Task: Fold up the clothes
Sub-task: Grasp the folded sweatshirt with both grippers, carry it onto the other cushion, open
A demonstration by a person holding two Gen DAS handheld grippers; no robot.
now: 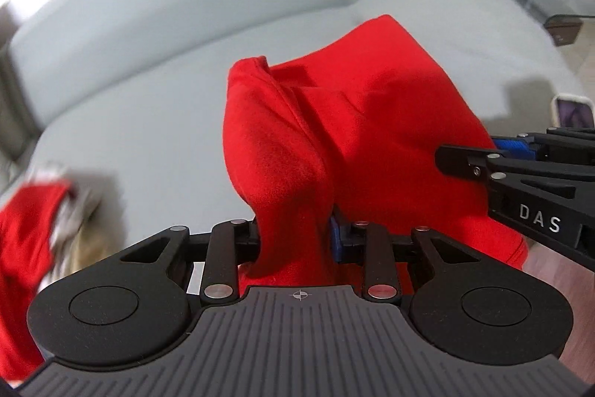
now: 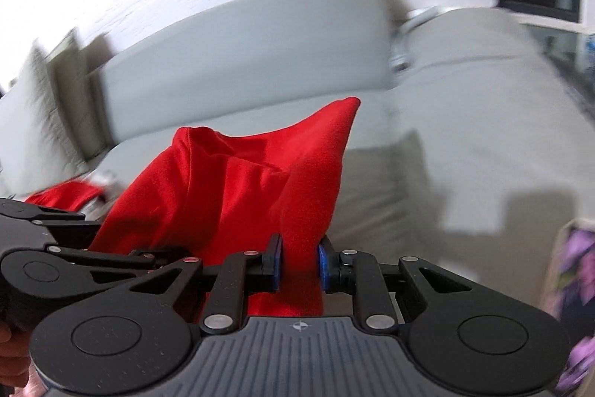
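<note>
Garment: red garment (image 1: 364,121), lifted clear above the grey sofa (image 1: 148,121), hanging bunched.
Left gripper (image 1: 295,235): fingers pinching a gathered fold.
Right gripper (image 2: 299,265): fingers pinching another fold, just beside the left.
Handling: judged light, soft, floppy; sags between grips.
Hold: better at hem or shoulder edges, spread apart.

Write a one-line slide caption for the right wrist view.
Right claw shut on red garment, lifted above a grey sofa; left claw alongside.
</note>
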